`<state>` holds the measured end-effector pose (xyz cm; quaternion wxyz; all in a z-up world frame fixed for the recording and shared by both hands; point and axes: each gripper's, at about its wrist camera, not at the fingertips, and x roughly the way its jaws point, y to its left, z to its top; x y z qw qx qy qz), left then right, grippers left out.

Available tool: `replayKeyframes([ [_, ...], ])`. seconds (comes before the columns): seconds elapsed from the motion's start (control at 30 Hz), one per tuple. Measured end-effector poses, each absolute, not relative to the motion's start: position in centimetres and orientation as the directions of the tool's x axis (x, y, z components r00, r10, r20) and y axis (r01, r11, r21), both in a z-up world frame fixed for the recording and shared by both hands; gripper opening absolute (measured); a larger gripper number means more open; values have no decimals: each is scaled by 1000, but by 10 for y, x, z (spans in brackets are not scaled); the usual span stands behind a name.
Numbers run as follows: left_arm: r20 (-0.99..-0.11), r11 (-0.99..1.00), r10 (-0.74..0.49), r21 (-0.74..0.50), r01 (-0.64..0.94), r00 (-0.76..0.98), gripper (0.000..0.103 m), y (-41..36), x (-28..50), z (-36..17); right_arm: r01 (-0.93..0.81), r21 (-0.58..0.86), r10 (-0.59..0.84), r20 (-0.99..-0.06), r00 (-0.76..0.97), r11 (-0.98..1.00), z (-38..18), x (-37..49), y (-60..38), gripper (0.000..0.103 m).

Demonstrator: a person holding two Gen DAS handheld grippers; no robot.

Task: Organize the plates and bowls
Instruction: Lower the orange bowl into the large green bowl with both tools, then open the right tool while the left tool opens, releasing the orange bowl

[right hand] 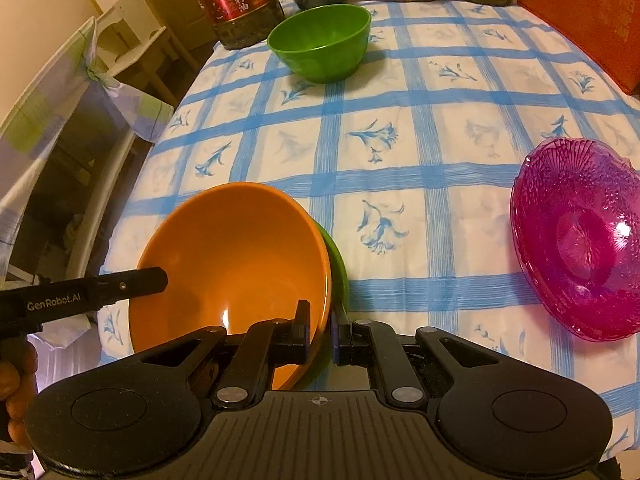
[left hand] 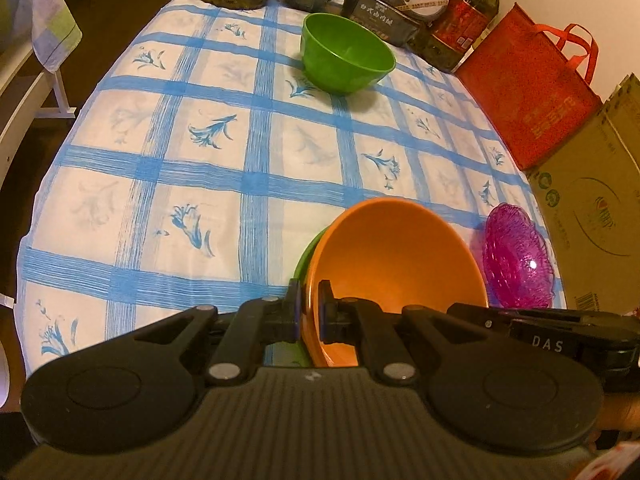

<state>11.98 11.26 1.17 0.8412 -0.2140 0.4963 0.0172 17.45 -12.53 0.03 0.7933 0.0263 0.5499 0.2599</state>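
orange bowl [right hand: 236, 256], green bowl [left hand: 346, 54], magenta dish [right hand: 580, 240] (cut-glass pattern), blue/white floral check cloth [left hand: 200, 168]

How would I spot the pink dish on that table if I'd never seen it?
Start from the blue-checked tablecloth. On its right side, near the cardboard box, the pink dish sits alone. Unlike the plain orange bowl and the green bowl, it is see-through, with a cut pattern and a scalloped rim.
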Motion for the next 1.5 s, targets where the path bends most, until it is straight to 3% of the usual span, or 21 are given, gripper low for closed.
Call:
replayKeyframes([
  [0.07,-841,907,-183,-344,-243,509,6,113,120,11,-386,328,443,-858,259,862,0,175,-125,9],
  [0.17,-837,897,-189,-360,-257,513,17,116,119,11,-385,340,454,-851,262,858,0,176,-126,13],
  [0.23,-828,895,-178,-361,-262,531,18,117,117,14,-371,348,460,-844,277,861,2,179,-130,24],
  [0.3,-820,897,-169,-358,-260,547,19,118,116,18,-358,355,465,-835,295,864,4,181,-135,29],
  [0.5,-813,885,-177,-379,-272,555,24,121,114,18,-341,370,474,-825,308,864,3,179,-147,29],
  [0.57,-816,880,-183,-385,-278,548,24,122,115,15,-345,370,478,-818,319,863,4,176,-148,28],
  [0.63,-818,880,-185,-385,-279,545,24,121,114,13,-354,380,492,-809,321,855,3,175,-148,8],
  [1.07,-820,877,-193,-391,-281,538,24,119,113,6,-348,392,497,-815,298,851,-5,178,-144,8],
  [1.1,-820,875,-193,-392,-283,539,25,120,113,6,-343,396,499,-815,297,852,-4,179,-145,10],
  [1.17,-818,875,-191,-393,-284,543,26,120,112,6,-342,392,496,-813,305,854,-1,179,-147,27],
  [1.2,-817,874,-190,-393,-285,545,27,121,110,7,-340,394,497,-809,313,854,1,178,-149,45],
  [1.23,-816,874,-188,-394,-286,547,28,121,109,8,-333,398,500,-805,320,855,3,177,-152,55],
  [1.5,-818,896,-155,-353,-271,554,41,113,94,19,-330,370,476,-810,343,868,13,166,-157,55],
])
